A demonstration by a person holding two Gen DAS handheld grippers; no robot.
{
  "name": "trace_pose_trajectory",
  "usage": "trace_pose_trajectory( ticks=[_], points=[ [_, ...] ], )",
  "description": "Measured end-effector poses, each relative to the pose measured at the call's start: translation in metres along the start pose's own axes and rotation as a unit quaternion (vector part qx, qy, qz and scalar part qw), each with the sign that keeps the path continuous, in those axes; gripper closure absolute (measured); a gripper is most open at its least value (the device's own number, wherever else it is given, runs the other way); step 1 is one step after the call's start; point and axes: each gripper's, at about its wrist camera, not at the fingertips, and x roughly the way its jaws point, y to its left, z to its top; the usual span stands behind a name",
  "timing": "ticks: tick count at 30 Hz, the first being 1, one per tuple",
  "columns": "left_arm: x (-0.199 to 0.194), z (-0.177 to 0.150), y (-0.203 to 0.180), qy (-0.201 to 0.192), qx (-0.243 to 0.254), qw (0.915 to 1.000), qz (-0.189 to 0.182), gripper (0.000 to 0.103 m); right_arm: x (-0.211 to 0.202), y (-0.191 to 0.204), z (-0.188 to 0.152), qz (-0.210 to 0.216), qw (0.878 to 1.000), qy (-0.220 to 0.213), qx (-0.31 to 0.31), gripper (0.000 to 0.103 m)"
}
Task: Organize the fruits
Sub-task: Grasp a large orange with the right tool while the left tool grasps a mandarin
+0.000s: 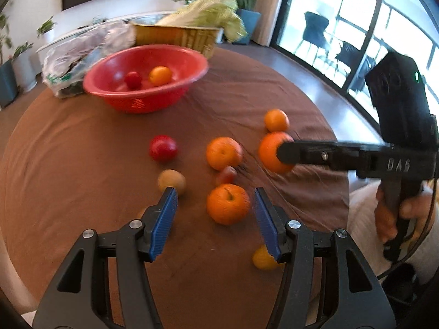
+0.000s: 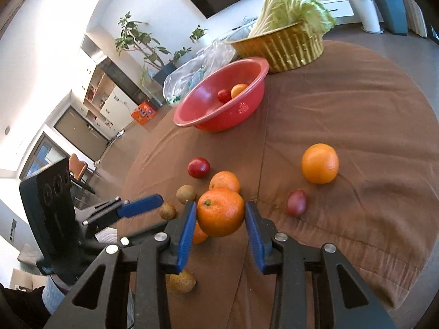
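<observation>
The right gripper (image 2: pixel 221 216) clamps an orange (image 2: pixel 221 211) clear of the brown cloth (image 2: pixel 356 137). The left gripper (image 1: pixel 215 200) hangs open over another orange (image 1: pixel 227 204) on the cloth. The red bowl (image 1: pixel 175 54) beyond holds two fruits.

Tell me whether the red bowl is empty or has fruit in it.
Not empty: the red bowl holds a small red fruit and a small orange fruit; the rest lies on the cloth.

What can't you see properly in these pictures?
- Plastic bag, left wrist view: blurred, its contents cannot be made out.
- Yellow fruit, left wrist view: partly behind the left gripper's finger.
- Brown fruit, right wrist view: partly behind the right gripper.
- Gold basket, both views: cabbage hides its inside.
- Person: only a hand shows, cut by the edge.
</observation>
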Motion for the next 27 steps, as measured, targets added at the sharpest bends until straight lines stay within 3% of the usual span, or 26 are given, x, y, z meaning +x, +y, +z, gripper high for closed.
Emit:
trace_pose_trajectory(
  ticks=[7,15,21,24,27],
  points=[
    [0.022,-0.002,-0.017,0.021,0.029,0.9991,0.021,0.048,-0.009,-0.001,0.0,-0.001,1.0,-0.016,0.005,0.064],
    [0.036,-0.005,-0.016,0.037,0.025,0.9987,0.024,0.048,-0.011,0.0,-0.001,-0.004,1.0,-0.022,0.004,0.064],
    [0.039,-0.004,-0.012,0.04,0.025,0.9988,0.013,0.068,-0.014,-0.001,0.0,-0.002,1.0,-0.026,0.008,0.064],
    [0.037,-0.004,-0.013,0.042,0.026,0.9987,0.013,0.068,-0.014,-0.001,0.0,-0.002,1.0,-0.026,0.007,0.064],
    [0.031,-0.005,-0.008,0.042,0.006,0.999,-0.01,0.069,-0.015,-0.002,0.0,0.002,1.0,-0.028,0.011,0.064]
  ],
)
